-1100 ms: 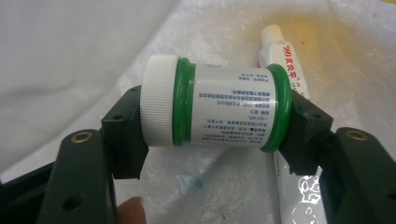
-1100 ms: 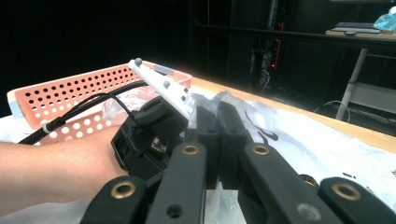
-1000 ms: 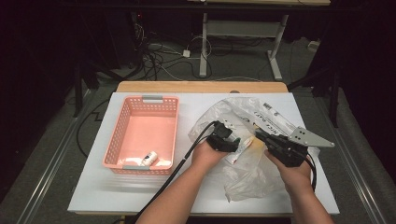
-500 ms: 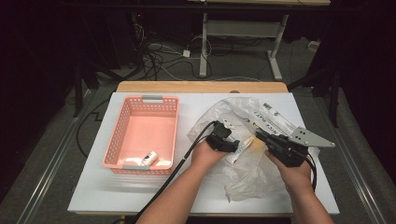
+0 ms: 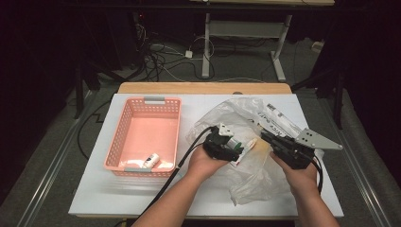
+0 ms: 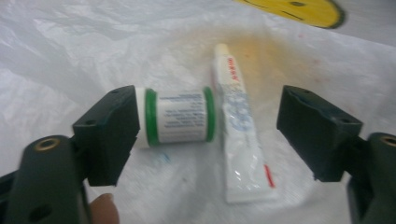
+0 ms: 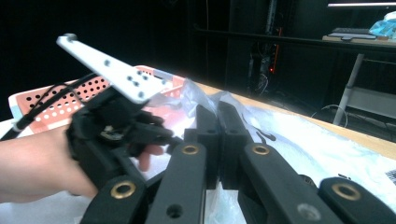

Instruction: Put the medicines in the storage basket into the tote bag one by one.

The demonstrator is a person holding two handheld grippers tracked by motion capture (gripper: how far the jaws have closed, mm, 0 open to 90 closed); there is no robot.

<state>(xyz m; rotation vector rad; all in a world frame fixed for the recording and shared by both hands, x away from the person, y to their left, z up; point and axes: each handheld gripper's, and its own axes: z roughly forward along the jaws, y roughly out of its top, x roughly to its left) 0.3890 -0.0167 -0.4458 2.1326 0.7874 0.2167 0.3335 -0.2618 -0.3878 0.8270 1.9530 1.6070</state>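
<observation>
A clear plastic bag (image 5: pixel 255 179) lies crumpled on the white table. On it rest a small white bottle with green bands (image 6: pixel 180 116) and a white tube (image 6: pixel 240 140). My left gripper (image 6: pixel 212 114) is open and its jaws have just been opening. The bottle lies between them against the left jaw, and the tube sits well clear of the right jaw. In the high view the left gripper (image 5: pixel 231 144) hovers over the bag's left part, by the bottle (image 5: pixel 232 141). My right gripper (image 7: pixel 217 112) is shut, pinching the bag's film (image 7: pixel 196 91) at its tips.
A pink basket (image 5: pixel 142 101) stands left of the bag with a small bottle (image 5: pixel 150 161) lying at its near end. A printed label (image 5: pixel 276 124) lies on the bag's far side. A yellow smiley print (image 6: pixel 299 7) marks the bag.
My left gripper has shifted slightly left toward the basket and its jaws have spread wider, leaving the bottle against one jaw only. The right gripper has stayed put.
</observation>
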